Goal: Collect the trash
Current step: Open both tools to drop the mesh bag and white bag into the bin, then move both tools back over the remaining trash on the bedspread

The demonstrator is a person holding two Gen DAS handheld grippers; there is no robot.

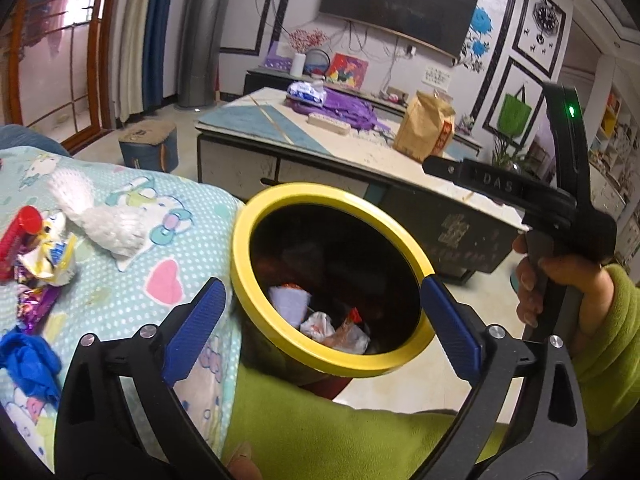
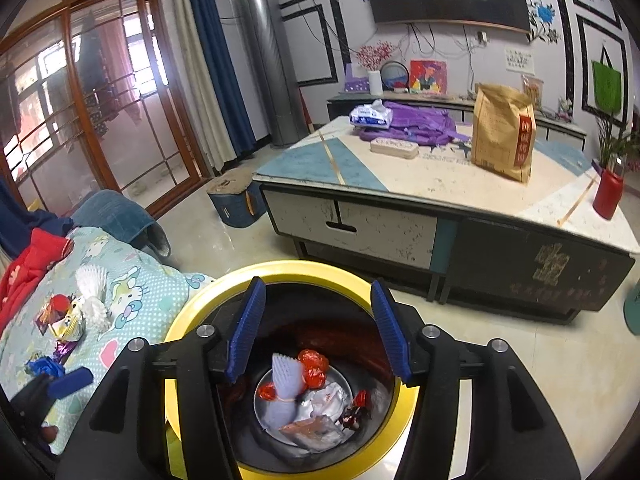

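The left gripper (image 1: 320, 320), black with blue ribbed pads, stands with its jaws spread wide and nothing between the pads; it hangs over the near edge of the round dark trash bin with a yellow rim (image 1: 240, 280), which sits on the floor just beside the bed. The right gripper (image 2: 318, 332), of the same make, is poised directly above the bin's mouth with its jaws partly apart and nothing gripped. A hand in a lime-green fleece sleeve (image 1: 560, 280) holds that right gripper's handle, seen in the left wrist view.

Inside the bin lies a pale lilac foam fruit net (image 2: 286, 384), crumpled red wrappers (image 2: 314, 366) and silvery foil packets (image 2: 316, 432) (all resting on the bottom).

On the pale blue cartoon-print bed cover (image 1: 120, 288) more trash is left: a white foam fruit net (image 1: 108, 220), a heap of red, yellow and white snack wrappers (image 1: 40, 248), a purple foil wrapper (image 1: 34, 308) and a crumpled blue plastic bag (image 1: 28, 364).

Beyond the bin stands a low white-and-blue coffee table (image 2: 400, 176) bearing a brown paper bag (image 2: 502, 136).
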